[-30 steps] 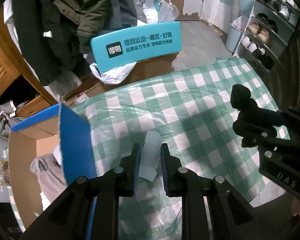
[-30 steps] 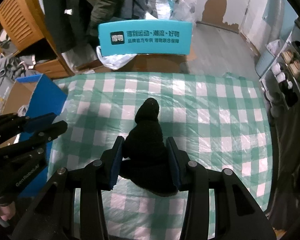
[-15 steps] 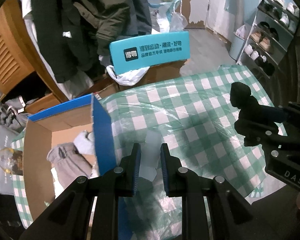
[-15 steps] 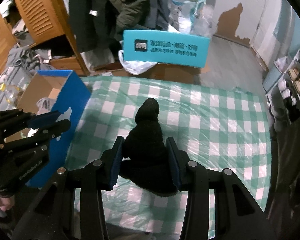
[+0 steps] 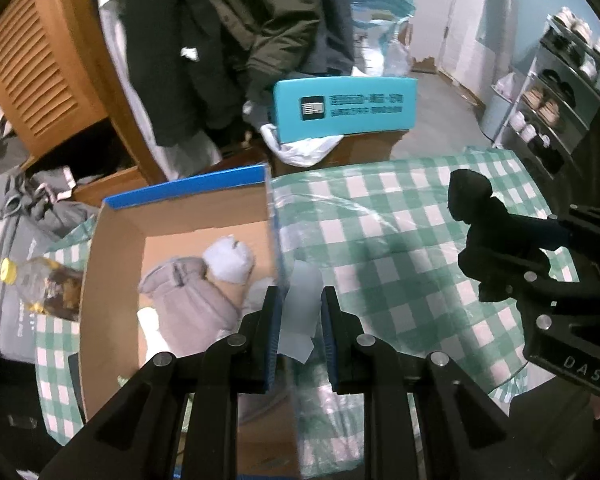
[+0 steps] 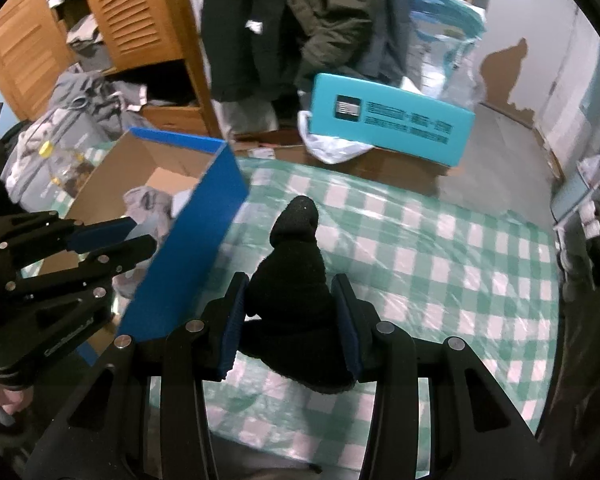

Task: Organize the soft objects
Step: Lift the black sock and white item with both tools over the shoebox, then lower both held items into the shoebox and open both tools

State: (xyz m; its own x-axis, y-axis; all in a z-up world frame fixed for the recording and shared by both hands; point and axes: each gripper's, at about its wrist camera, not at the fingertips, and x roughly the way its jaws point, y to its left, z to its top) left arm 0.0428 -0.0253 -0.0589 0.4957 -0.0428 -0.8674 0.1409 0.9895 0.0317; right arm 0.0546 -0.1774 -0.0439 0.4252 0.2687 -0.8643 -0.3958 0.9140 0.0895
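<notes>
The left gripper (image 5: 299,316), clenched on a pale cloth (image 5: 301,312) above the box's blue wall (image 5: 274,240), and the right gripper (image 6: 288,312), grasping a black sock (image 6: 294,280), risk spilling both outside the cardboard box (image 5: 116,264) if freed early.

Fuzzy black sock (image 6: 292,292), glossy plastic-covered tablecloth (image 6: 440,264), matt cardboard box (image 5: 112,264).

We count two grippers, left gripper (image 5: 299,312) and right gripper (image 6: 288,312), one black sock (image 6: 294,280), one pale sock (image 5: 300,312), one blue-sided cardboard box (image 5: 188,196), and one teal box (image 5: 344,108).
</notes>
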